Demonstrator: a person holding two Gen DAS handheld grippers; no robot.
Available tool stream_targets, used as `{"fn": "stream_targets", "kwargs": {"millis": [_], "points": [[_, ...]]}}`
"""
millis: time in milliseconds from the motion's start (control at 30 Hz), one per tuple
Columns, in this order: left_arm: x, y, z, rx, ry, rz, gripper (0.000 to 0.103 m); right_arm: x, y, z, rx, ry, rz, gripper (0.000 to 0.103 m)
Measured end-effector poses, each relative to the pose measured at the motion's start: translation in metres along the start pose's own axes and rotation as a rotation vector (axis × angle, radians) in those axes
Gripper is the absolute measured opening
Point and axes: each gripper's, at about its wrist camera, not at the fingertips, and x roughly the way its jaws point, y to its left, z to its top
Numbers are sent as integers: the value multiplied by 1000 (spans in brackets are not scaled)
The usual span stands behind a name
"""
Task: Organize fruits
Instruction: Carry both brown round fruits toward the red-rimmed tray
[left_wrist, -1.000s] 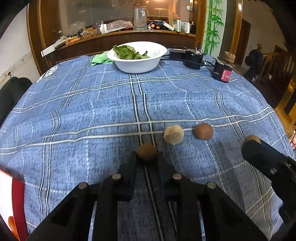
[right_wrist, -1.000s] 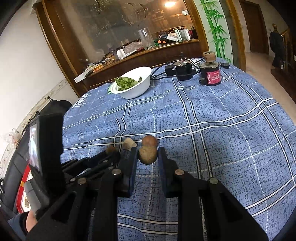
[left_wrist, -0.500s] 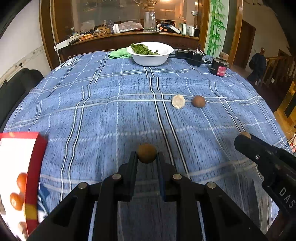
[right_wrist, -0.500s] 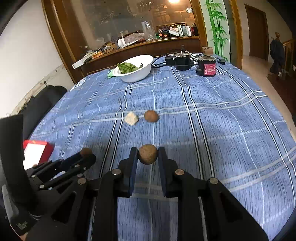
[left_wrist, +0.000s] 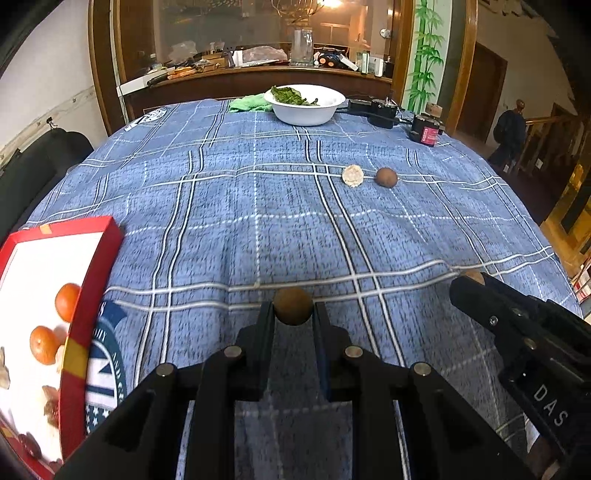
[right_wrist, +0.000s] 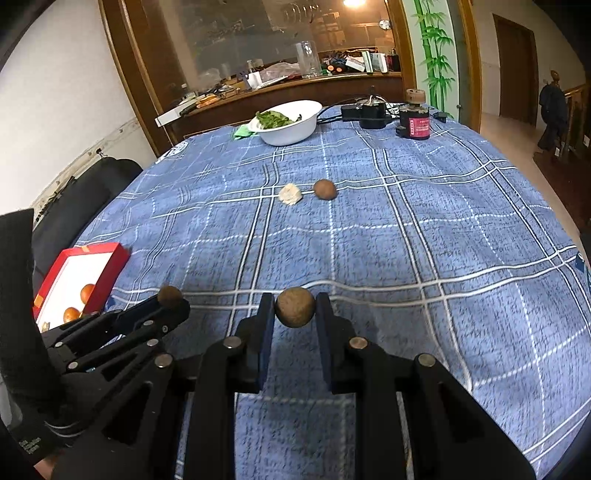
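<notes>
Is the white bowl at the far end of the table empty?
No, the white bowl at the far end of the table holds green leaves.

Two round brown fruits (left_wrist: 293, 311) (right_wrist: 295, 307) pinched aloft; a third (right_wrist: 324, 189) beside a pale peeled one (right_wrist: 290, 194); oranges (left_wrist: 67, 301) boxed.

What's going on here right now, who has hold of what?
A person works two handheld grippers over a table with a blue plaid cloth. The left gripper is shut on a small brown fruit, and the right gripper is shut on another brown fruit. A red box with orange fruits sits at the left edge. One brown fruit on the cloth and a pale round piece lie farther back.
</notes>
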Motion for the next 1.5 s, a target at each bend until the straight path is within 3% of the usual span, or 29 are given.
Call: {"fn": "stream_targets", "kwargs": {"millis": [500, 1033, 1300, 1500], "points": [[-11, 11, -9, -23, 4, 7, 19, -3, 19, -13, -29, 9, 25, 24], [-50, 39, -26, -64, -32, 12, 19, -19, 51, -20, -111, -2, 90, 24], [-85, 89, -35, -150, -81, 39, 19, -26, 89, -16, -185, -11, 134, 24], [-105, 146, -43, -262, -120, 134, 19, -25, 126, -13, -253, -15, 189, 24]]}}
